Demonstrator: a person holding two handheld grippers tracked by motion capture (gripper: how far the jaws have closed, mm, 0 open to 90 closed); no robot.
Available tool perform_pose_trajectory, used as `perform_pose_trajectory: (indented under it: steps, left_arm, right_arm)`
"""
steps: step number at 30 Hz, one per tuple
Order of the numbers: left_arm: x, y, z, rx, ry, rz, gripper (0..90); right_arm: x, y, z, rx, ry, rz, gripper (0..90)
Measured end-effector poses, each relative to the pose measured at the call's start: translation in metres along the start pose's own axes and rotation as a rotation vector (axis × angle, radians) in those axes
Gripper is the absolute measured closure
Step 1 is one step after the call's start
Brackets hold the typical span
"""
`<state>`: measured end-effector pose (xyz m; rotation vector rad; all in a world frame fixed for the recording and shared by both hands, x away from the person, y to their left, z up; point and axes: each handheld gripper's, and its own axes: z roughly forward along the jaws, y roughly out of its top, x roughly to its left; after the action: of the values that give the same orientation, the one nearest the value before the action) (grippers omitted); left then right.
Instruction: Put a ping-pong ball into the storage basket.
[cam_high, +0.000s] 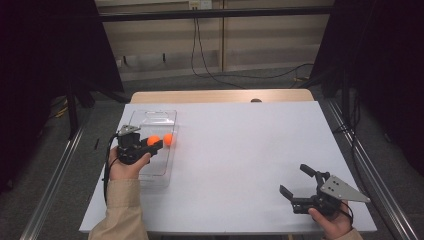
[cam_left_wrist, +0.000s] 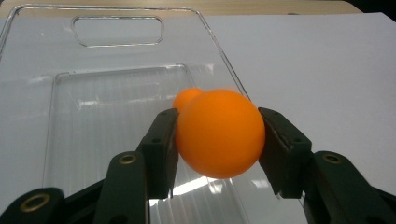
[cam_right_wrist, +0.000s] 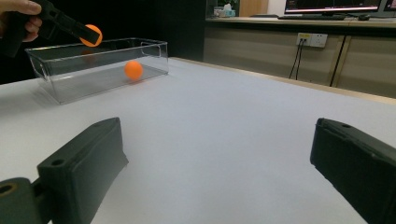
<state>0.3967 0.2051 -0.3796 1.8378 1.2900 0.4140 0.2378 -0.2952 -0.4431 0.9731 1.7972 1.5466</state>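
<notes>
Left claw (cam_left_wrist: 217, 135) pinches a smooth orange plastic ball (cam_left_wrist: 218, 133) over the clear plastic bin (cam_left_wrist: 116, 84); second orange ball (cam_left_wrist: 187, 98) lies below it. Placing step, likely; next: spread the jaws. Right claw (cam_high: 297, 182) spread, idle.

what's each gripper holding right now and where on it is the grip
The left gripper clamps an orange ball across its middle, a pad on each side. The right gripper holds nothing, its jaws open.

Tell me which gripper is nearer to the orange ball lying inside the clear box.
Left. The left gripper hangs over the clear box, shut on a second orange ball, just above the ball in the box. The right gripper rests open, far across the table.
</notes>
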Motion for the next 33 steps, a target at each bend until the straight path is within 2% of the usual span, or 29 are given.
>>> perform_pose_trajectory:
  steps: [17, 26, 27, 29, 33]
  left_arm:
    - [0.0041, -0.0022, 0.004, 0.0, 0.019, -0.013, 50.7]
    - [0.002, -0.0029, 0.0062, 0.006, 0.027, 0.005, 50.6]
    - [0.0018, -0.0028, 0.0063, 0.002, 0.027, 0.007, 50.1]
    - [0.001, -0.0026, 0.0055, -0.001, 0.04, 0.011, 42.8]
    - [0.0011, -0.0024, 0.0023, -0.022, 0.055, 0.011, 36.6]
  right_arm:
    - [-0.0004, -0.0002, -0.0011, -0.001, -0.003, 0.002, 2.4]
    - [-0.0003, 0.0002, -0.0012, -0.002, -0.004, 0.002, 2.4]
    - [-0.0003, 0.0003, -0.001, -0.003, -0.004, 0.002, 2.4]
    - [-0.0002, 0.0002, -0.001, -0.003, -0.004, 0.001, 2.4]
    - [-0.0003, 0.0006, -0.0012, -0.005, -0.006, 0.003, 2.4]
